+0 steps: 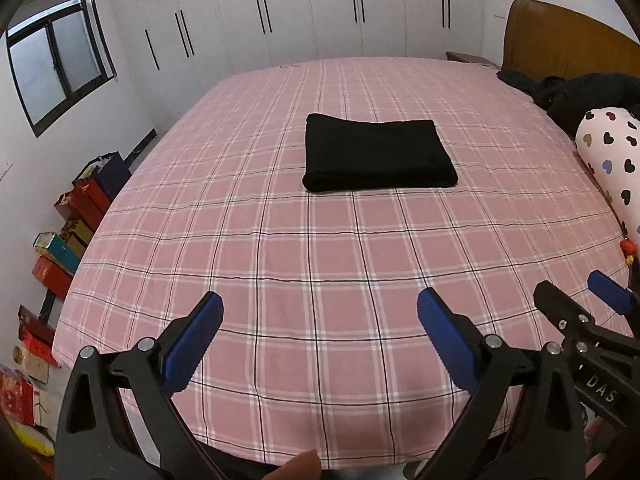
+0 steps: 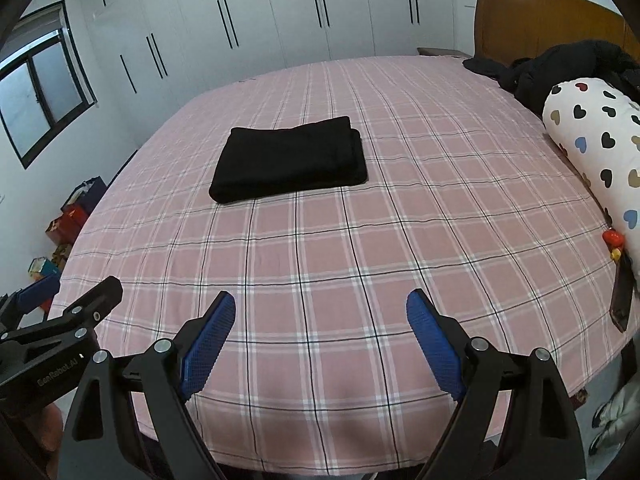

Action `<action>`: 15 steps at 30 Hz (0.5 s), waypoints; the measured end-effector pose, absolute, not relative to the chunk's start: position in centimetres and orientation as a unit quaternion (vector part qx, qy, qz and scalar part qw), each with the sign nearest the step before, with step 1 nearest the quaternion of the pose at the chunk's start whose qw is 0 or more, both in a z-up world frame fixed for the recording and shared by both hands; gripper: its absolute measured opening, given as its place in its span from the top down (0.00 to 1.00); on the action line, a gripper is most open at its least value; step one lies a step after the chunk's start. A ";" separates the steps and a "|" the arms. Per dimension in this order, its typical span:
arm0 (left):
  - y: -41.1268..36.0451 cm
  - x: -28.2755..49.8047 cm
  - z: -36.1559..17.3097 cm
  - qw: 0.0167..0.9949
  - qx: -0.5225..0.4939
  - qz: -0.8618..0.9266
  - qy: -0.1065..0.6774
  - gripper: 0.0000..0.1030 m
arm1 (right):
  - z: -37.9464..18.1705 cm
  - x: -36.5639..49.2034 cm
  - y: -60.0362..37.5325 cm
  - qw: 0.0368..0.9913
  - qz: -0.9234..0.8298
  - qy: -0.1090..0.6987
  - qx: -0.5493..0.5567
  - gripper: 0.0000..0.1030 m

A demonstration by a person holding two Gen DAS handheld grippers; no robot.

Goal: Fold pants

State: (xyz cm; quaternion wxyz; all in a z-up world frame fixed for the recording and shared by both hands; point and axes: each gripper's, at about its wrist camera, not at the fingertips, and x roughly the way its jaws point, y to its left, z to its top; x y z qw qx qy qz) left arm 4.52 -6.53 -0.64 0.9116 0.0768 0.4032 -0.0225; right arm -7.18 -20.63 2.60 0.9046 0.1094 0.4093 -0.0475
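Hovering over near edge of bed (image 1: 280, 280), left gripper (image 1: 320, 308) jaws spread wide, nothing between blue pads (image 1: 192, 344). Right gripper (image 2: 320, 306) likewise spread, empty, just beside left one at its 3 o'clock. Black pants (image 1: 376, 152) folded into flat rectangle, mid-bed, at 12 o'clock from left gripper, 11 o'clock from right. Long axis runs 9-to-3; thick fold edge faces grippers. Heart-print pillow (image 2: 596, 152) at 2 o'clock, dark clothing (image 2: 560, 68) beyond by headboard (image 2: 540, 16).

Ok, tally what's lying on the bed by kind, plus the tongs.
Folded black pants: 1
Heart-print bolster pillow: 1
Loose black garment pile: 1
Left tongs, open: 1
Right tongs, open: 1
Total: 5
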 end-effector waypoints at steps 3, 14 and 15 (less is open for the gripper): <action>-6.5 4.4 -0.5 0.913 0.075 -0.022 0.402 0.07 | 2.7 -7.3 -20.5 0.905 -0.049 0.408 0.110 0.17; -6.2 4.3 -0.4 0.912 0.077 -0.019 0.403 0.07 | 2.8 -7.5 -20.1 0.905 -0.052 0.409 0.109 0.17; -6.2 4.3 -0.4 0.912 0.079 -0.018 0.402 0.07 | 2.8 -7.5 -20.1 0.904 -0.052 0.410 0.109 0.17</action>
